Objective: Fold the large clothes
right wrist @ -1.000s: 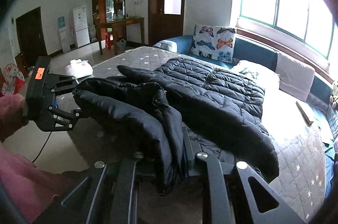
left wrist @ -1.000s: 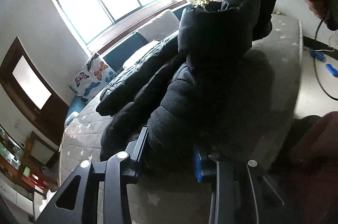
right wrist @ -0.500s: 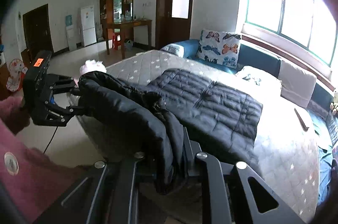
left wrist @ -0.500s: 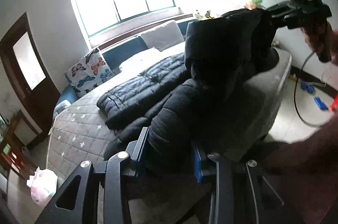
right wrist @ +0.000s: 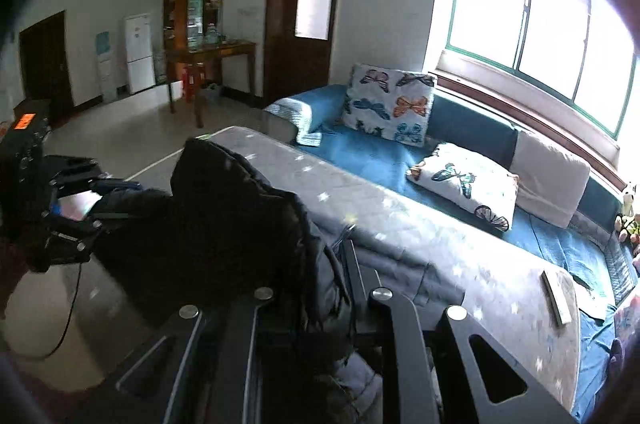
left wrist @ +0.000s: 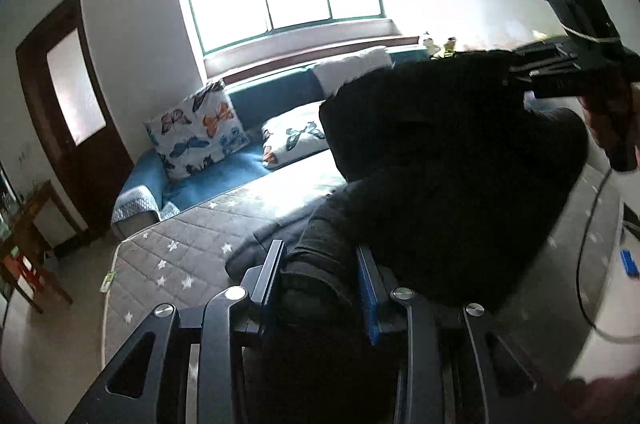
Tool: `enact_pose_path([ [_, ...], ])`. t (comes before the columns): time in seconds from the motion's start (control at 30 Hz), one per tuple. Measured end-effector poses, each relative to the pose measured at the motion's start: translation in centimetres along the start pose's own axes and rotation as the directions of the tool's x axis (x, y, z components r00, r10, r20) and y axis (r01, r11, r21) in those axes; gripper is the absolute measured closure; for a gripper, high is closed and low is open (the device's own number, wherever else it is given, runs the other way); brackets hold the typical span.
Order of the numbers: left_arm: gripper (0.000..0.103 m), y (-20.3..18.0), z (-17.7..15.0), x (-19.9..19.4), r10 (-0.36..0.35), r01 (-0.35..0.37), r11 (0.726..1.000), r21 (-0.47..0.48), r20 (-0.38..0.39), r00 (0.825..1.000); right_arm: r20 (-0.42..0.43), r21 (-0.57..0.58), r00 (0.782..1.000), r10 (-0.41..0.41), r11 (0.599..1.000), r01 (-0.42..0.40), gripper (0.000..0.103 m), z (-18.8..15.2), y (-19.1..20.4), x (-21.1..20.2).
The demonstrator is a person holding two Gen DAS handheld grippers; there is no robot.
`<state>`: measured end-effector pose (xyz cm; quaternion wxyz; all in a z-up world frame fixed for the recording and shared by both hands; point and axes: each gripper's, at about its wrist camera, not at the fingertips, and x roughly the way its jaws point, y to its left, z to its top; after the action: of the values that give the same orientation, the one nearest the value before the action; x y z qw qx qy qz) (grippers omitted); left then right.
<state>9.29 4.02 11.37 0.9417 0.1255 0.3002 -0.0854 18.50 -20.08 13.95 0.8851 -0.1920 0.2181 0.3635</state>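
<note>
The black puffer jacket [left wrist: 452, 160] hangs stretched in the air between my two grippers, above the near edge of the grey star-quilted bed [left wrist: 176, 256]. My left gripper [left wrist: 320, 252] is shut on a thick fold of one end. In the left wrist view, a hand holds the right gripper [left wrist: 520, 74] at the upper right, clamped on the other end. In the right wrist view, the right gripper [right wrist: 316, 264] pinches a bunched edge of the jacket [right wrist: 224, 220], whose cloth hides one finger. The left gripper [right wrist: 94, 202] grips the far left end there. The bed [right wrist: 400, 220] lies behind.
A blue sofa [right wrist: 368, 152] with butterfly cushions [right wrist: 390, 102] runs along the window wall behind the bed. A flat book-like object [right wrist: 556, 298] lies on the bed's right end. A wooden table [right wrist: 212, 52], a fridge [right wrist: 138, 52] and a dark door [right wrist: 306, 12] stand further back. A cable [left wrist: 582, 272] trails over the floor.
Both grippers have risen and drawn back from the bed with the jacket. The jacket has left the quilt, where it lay spread, and now hangs between them.
</note>
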Motion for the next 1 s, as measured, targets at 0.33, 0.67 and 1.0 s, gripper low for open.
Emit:
enact_pose_path([
  [0.33,0.068,8.3,7.7,16.3,-0.022,-0.006,0.989,-0.151,-0.183,0.983,-0.111,0.155,0.994,-0.008,0.988,0.025,0.087,3.4,-6.8,13.6],
  [0.67,0.058,9.0,2.6,26.6,-0.043,-0.023,0.981,-0.193,-0.331,0.943,-0.284,0.343,0.956,0.072,0.939,0.031,0.086,-2.2,-10.8,22.6],
  [1.0,0.035,9.2,-0.5,29.5,0.05,-0.115,0.983,-0.143,-0.392,0.919,-0.283,0.469,0.951,0.128,0.883,0.021,0.068,-2.5,-13.1,23.3],
])
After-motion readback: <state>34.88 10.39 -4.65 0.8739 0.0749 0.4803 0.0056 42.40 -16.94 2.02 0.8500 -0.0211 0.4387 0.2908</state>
